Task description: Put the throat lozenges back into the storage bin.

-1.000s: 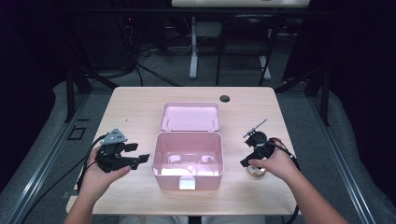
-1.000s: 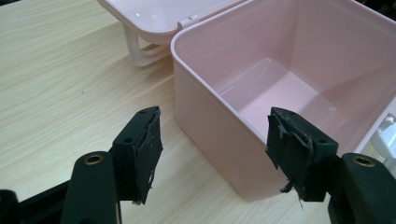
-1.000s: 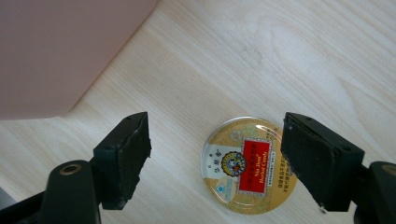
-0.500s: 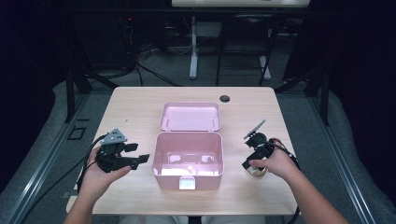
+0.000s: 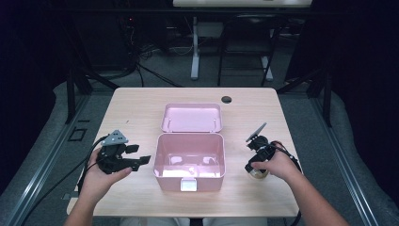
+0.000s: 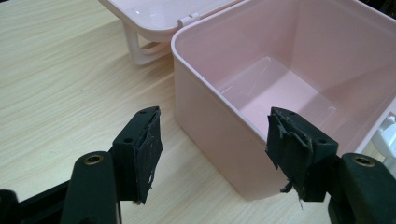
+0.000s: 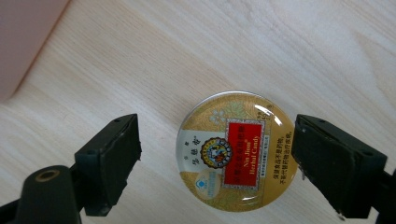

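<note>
Right gripper [image 7: 217, 161] jaws just opened wide, round tin [image 7: 238, 151] lying between; left gripper [image 6: 215, 144] wide beside pink box [image 6: 210, 126]

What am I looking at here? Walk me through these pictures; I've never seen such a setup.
A person sits at a wooden table with a hand-held gripper in each hand: two-jaw tongs with a camera on board. The high view looks down from above. There, the left hand-held gripper hovers beside an open pink box, whose lid is folded back. The left gripper view shows its open jaws aimed at the box corner. The right gripper view looks down on a round gold tin lying between the right hand-held gripper's jaws, which have just been opening. Nothing is held.
</note>
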